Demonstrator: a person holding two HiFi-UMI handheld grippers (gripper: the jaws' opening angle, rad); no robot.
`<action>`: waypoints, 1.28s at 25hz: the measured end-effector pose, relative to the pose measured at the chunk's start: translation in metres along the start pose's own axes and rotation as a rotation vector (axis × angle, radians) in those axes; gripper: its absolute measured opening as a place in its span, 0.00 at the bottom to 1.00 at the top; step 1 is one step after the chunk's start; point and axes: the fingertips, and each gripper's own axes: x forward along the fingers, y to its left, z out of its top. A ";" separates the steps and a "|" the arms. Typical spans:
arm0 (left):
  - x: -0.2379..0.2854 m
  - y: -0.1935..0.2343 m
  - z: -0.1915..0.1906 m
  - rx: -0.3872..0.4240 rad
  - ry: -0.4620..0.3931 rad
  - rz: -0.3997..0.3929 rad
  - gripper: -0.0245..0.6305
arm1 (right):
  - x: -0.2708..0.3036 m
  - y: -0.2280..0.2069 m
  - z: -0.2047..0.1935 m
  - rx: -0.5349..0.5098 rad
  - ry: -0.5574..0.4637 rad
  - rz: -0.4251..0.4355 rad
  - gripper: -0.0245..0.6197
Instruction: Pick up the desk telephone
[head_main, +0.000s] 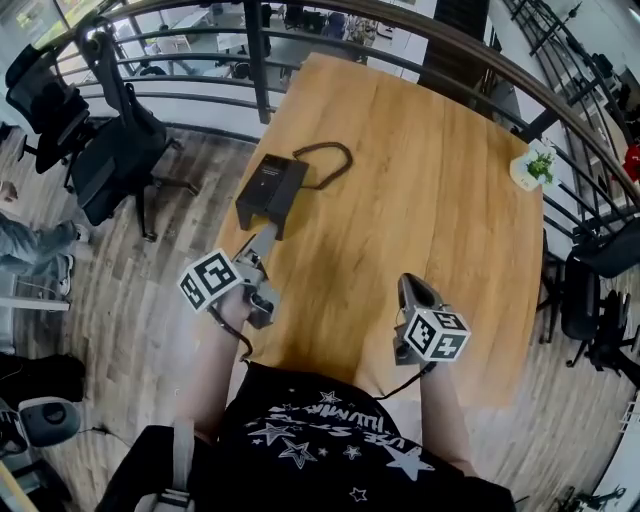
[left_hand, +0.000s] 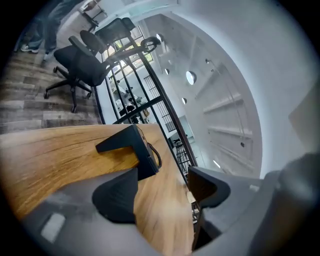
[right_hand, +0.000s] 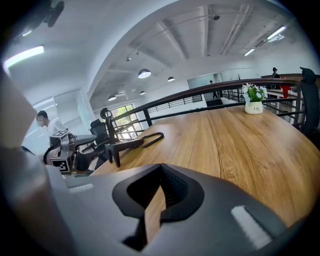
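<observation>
The desk telephone is a black wedge-shaped unit with a looped cord. It stands near the left edge of the wooden table. My left gripper points at its near end from just short of it, jaws open with nothing between them. In the left gripper view the telephone lies ahead of the spread jaws, apart from them. My right gripper hovers over the table's near right part, shut and empty. From there the telephone shows far to the left.
A small potted plant stands at the table's far right corner. A curved black railing runs round the far side. Office chairs stand on the wood floor at left, and a person's legs show at the left edge.
</observation>
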 end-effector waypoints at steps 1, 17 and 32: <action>0.005 0.002 0.003 -0.006 -0.003 0.003 0.53 | 0.001 -0.001 0.000 0.001 0.002 -0.006 0.04; 0.054 0.033 0.019 -0.191 -0.042 0.033 0.55 | 0.016 -0.014 0.000 0.029 0.050 -0.055 0.04; 0.091 0.044 0.030 -0.227 -0.045 0.060 0.54 | 0.029 -0.018 -0.006 0.058 0.082 -0.081 0.04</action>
